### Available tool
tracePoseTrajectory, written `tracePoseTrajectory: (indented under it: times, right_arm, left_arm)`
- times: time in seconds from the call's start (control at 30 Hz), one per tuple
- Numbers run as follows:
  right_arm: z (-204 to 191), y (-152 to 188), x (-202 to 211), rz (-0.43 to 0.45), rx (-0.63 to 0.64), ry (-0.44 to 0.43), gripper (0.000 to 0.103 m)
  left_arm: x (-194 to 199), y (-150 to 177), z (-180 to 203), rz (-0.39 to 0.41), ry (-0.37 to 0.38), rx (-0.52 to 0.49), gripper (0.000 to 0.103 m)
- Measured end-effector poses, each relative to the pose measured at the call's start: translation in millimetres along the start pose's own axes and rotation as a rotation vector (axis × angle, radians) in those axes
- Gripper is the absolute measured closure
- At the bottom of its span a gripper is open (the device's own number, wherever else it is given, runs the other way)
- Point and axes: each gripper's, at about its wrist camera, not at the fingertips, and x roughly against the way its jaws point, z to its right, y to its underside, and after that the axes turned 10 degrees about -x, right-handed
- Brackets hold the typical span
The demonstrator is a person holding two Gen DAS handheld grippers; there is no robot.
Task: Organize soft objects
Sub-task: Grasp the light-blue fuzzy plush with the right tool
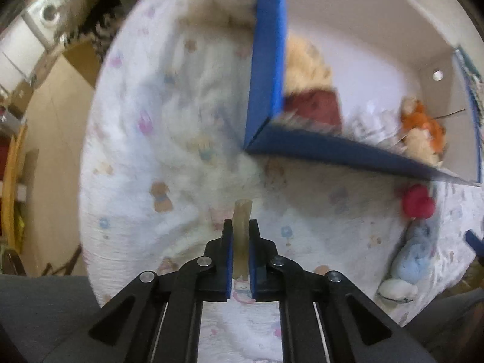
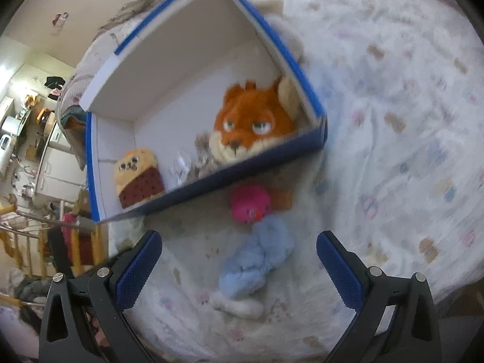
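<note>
Left wrist view: the left gripper (image 1: 241, 233) has its jaws pressed tight on a thin, pale yellowish strip of soft material (image 1: 242, 236), which stands up between the blue pads and pokes out a little past their tips; what the strip belongs to cannot be told. It hangs over a bed covered with a white sheet printed with small pastel bears (image 1: 169, 139). Ahead and to the right sits an open blue cardboard box with a white inside (image 1: 266, 60), resting on the sheet. In the right wrist view the box holds an orange plush cat with a cream muzzle (image 2: 251, 124) against its right wall, a yellow and maroon plush shaped like a slice of cake with eyes (image 2: 139, 178) in the near left corner, and some small white and grey soft bits (image 2: 193, 163), too blurred to identify, between them. Just outside the box's near wall lies a round pink plush toy (image 2: 249, 202), and touching it on the near side a light blue fluffy plush toy with a white end (image 2: 257, 260). The right gripper (image 2: 239, 269) hovers over the blue plush with its jaws spread wide on either side of it, holding nothing. A cluttered room shows beyond the bed's edge.
</note>
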Motion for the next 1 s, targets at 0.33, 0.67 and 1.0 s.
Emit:
tracePoseTrajectory:
  times: [0.33,0.67,1.0]
  right_arm:
    - [-13,26,-64,-0.227,0.062,0.055,0.019]
    - [-18,43,-65,-0.232,0.098,0.048,0.082]
    - [-39,61,5,-0.111,0.222,-0.118,0.082]
  left_arm:
    - [47,7,7,0.163,-0.01,-0.048,0.095]
    - [43,10,12,0.156,-0.001,-0.073,0.095]
    - [44,8,-8,0.145,0.065,0.023,0.095]
